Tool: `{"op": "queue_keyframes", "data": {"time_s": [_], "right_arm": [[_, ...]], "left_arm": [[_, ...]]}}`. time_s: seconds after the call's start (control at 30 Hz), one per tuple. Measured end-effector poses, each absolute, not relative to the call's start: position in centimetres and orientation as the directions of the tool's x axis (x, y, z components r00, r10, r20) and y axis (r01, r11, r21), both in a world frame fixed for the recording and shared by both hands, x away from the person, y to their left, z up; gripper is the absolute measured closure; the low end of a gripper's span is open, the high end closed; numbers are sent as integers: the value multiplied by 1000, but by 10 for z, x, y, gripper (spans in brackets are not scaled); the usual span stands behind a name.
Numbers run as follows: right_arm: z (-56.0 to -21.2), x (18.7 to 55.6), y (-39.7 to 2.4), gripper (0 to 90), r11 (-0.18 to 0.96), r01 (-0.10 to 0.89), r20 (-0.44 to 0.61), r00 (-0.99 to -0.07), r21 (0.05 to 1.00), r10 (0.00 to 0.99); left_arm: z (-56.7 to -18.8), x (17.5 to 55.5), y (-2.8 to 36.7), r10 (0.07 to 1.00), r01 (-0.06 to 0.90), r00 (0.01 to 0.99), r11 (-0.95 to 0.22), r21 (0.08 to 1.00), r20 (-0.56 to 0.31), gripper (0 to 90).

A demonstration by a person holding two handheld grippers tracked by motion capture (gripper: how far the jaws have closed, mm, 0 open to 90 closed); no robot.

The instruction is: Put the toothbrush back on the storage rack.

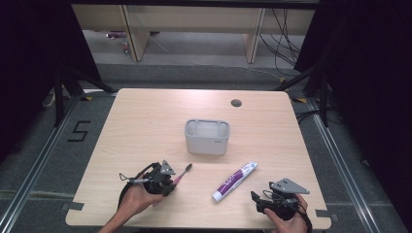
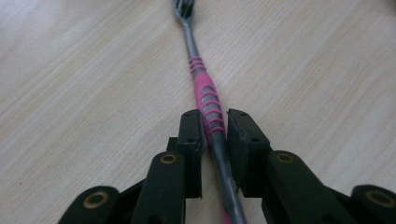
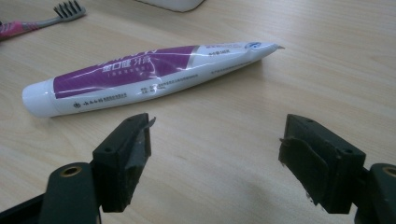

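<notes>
A pink and grey toothbrush (image 2: 205, 93) lies flat on the wooden table, its dark bristle head pointing away from me. My left gripper (image 2: 215, 119) is shut on its handle, one black pad pressing on each side. In the high view the toothbrush (image 1: 183, 172) sticks out up and to the right of the left gripper (image 1: 167, 182) near the table's front left. A white and purple toothpaste tube (image 3: 140, 77) lies just beyond my right gripper (image 3: 217, 135), which stands wide open with nothing between its pads. In the high view the tube (image 1: 234, 181) sits left of the right gripper (image 1: 260, 199).
A grey rectangular bin (image 1: 207, 137) stands at the table's middle, behind both items. A round cable hole (image 1: 236, 103) is near the far edge. The toothbrush head (image 3: 67, 10) shows in the right gripper view. The table's front edge runs close under both hands.
</notes>
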State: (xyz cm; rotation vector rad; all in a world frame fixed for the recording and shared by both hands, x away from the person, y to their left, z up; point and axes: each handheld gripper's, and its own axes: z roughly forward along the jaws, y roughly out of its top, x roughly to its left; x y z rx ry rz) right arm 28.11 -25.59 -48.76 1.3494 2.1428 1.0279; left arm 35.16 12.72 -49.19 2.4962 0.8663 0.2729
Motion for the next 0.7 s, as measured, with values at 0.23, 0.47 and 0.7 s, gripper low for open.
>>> {"op": "queue_keyframes", "data": {"time_s": [0.23, 0.47, 0.7], "right_arm": [[-488, 282, -256, 248, 254, 589, 51, -451, 767, 891], [-488, 281, -256, 248, 257, 598, 55, -453, 759, 890], [-488, 281, -256, 248, 258, 596, 56, -456, 760, 888]], "left_arm": [[-487, 361, 118, 574, 511, 818, -753, 414, 33, 814], [-483, 369, 109, 549, 513, 835, -790, 337, 17, 818], [-481, 378, 104, 544, 528, 839, -802, 279, -20, 820]]}}
